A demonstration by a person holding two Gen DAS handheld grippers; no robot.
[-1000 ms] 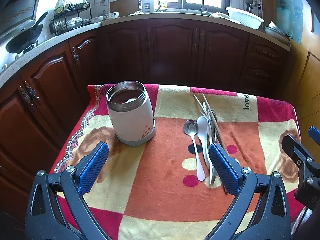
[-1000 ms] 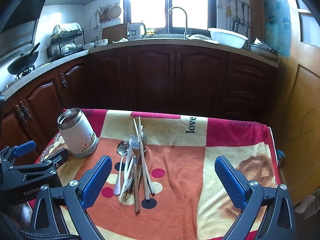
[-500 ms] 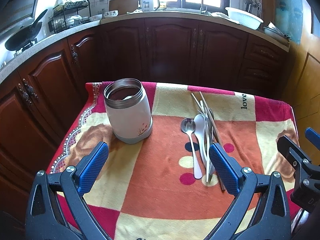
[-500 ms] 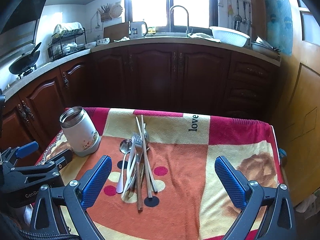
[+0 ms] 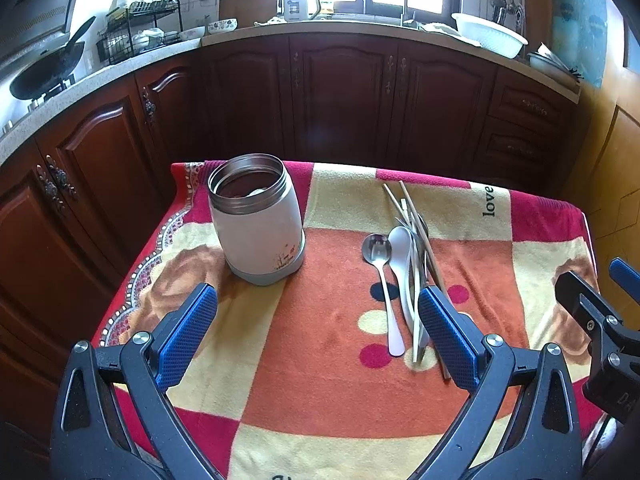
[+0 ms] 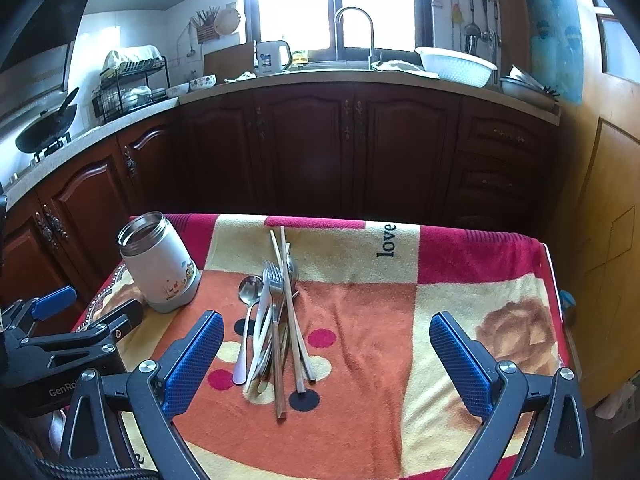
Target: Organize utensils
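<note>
A pile of utensils [image 6: 276, 320] lies mid-table on the patterned cloth: a metal spoon [image 5: 380, 276], a white spoon [image 5: 402, 264], a fork [image 6: 274, 280] and chopsticks [image 6: 290, 304]. A white open-topped steel jar [image 5: 258, 220] stands upright at the left; it also shows in the right wrist view [image 6: 158, 262]. My left gripper [image 5: 316, 332] is open and empty, near the table's front, between jar and utensils. My right gripper [image 6: 326, 360] is open and empty, just right of the pile's near ends.
The table is covered by a red, orange and cream cloth [image 5: 320, 380]. Dark wood kitchen cabinets [image 5: 340, 96] stand behind it, with a wok, dish rack, kettle and white basin on the counter. A wooden door [image 6: 600, 220] is at the right.
Both grippers have drawn back and risen slightly, so the table looks a little farther and lower. Nothing on the table has moved.
</note>
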